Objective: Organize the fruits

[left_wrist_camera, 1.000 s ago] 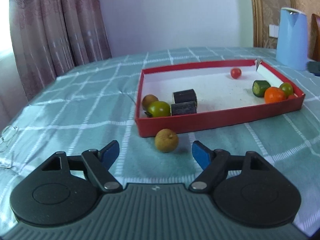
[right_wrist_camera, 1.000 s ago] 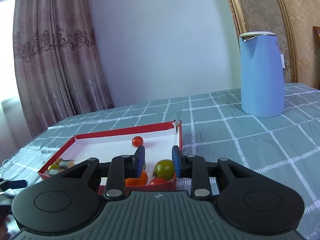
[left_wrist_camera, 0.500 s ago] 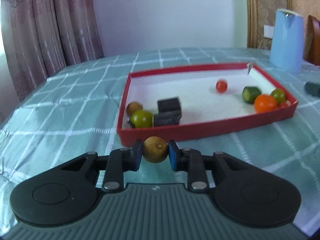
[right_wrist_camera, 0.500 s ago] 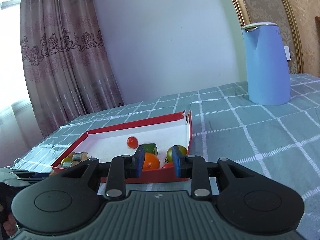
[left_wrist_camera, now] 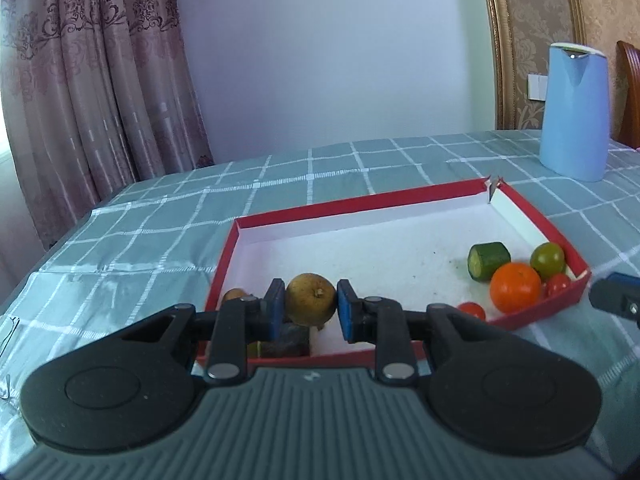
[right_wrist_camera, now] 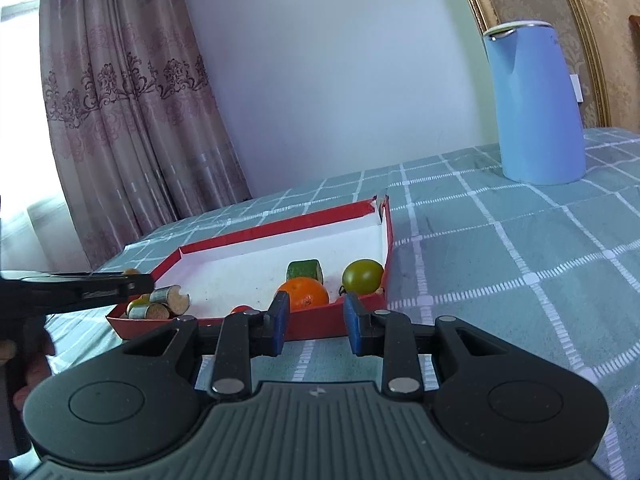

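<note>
My left gripper (left_wrist_camera: pixel 310 307) is shut on a brown round fruit (left_wrist_camera: pixel 311 299) and holds it above the near left corner of the red tray (left_wrist_camera: pixel 360 204). In the tray's right end lie an orange (left_wrist_camera: pixel 515 287), a green tomato (left_wrist_camera: pixel 547 260), a cucumber piece (left_wrist_camera: pixel 489 260) and small red tomatoes (left_wrist_camera: pixel 472 311). Dark cut pieces (left_wrist_camera: pixel 294 340) lie under the held fruit. My right gripper (right_wrist_camera: pixel 316 322) is partly open and empty, just before the tray's near wall (right_wrist_camera: pixel 320 320), in front of the orange (right_wrist_camera: pixel 304 294).
A blue kettle (left_wrist_camera: pixel 574 110) stands at the back right on the checked green tablecloth (left_wrist_camera: pixel 140 240). Curtains hang at the left. The left gripper's body (right_wrist_camera: pixel 76 286) shows at the left of the right wrist view. A chair back stands beyond the kettle.
My left gripper closed on the brown fruit on the cloth, then lifted it over the tray's near edge. My right gripper backed away from the tray a little.
</note>
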A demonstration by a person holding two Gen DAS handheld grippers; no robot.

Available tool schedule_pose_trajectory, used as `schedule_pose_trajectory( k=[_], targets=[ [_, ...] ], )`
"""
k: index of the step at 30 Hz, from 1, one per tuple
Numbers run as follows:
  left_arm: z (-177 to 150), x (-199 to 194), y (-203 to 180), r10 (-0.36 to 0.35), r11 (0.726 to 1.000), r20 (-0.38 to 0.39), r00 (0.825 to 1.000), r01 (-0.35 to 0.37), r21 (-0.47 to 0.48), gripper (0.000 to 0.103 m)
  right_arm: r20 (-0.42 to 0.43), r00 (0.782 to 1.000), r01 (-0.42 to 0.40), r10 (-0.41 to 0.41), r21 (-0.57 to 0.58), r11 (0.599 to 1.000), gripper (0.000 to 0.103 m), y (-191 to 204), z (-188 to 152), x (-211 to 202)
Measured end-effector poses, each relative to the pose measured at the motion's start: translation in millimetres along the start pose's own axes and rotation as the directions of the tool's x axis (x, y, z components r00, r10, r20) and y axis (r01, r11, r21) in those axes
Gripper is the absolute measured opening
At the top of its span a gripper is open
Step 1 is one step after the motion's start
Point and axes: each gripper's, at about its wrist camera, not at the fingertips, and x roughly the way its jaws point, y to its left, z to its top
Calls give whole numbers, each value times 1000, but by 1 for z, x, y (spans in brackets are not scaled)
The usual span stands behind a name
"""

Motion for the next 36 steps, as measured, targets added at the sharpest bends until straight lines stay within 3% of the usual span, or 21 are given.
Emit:
schedule_pose_trajectory(
  k=[8,20,21,23,25,26,28,30,31,36],
  targets=[
    [-4,28,-4,3,1000,-51,999,-4,-20,26,-12,1000,-9,10,14,1000,28,-3,1,3],
    [-6,34,-10,-25,999,-28,999,24,-22,28,-24,1000,-9,10,28,1000,28,-4,0,6],
    [-6,34,-10,-32,999,-27,999,31,-26,31,-24,1000,-11,11,28,1000,28,-4,0,6],
    [-6,33,-10,-23,999,-27,999,22,-28,47,-24,1000,-11,11,23,1000,28,-3,0,6],
    [-5,28,-9,5,1000,-12,1000,-6,-31,70,-24,1000,-12,12,14,1000,28,-2,0,6],
    [-5,24,-9,18,999,1,1000,-18,-32,72,-20,1000,-7,7,8,1000,28,-1,0,6],
    [-6,11,-8,36,999,33,999,-35,-25,81,-10,1000,16,-16,-11,1000,34,3,0,3],
    [-7,-4,-7,42,999,59,997,-41,-26,91,-10,999,53,-53,-28,998,69,13,-2,1],
    [-9,-12,-5,36,999,68,997,-33,-35,96,-3,998,69,-69,-39,997,76,19,-4,0],
    [-21,-43,-1,25,998,75,997,-22,-52,99,40,989,145,-141,-137,980,82,56,-9,-4]
  ],
)
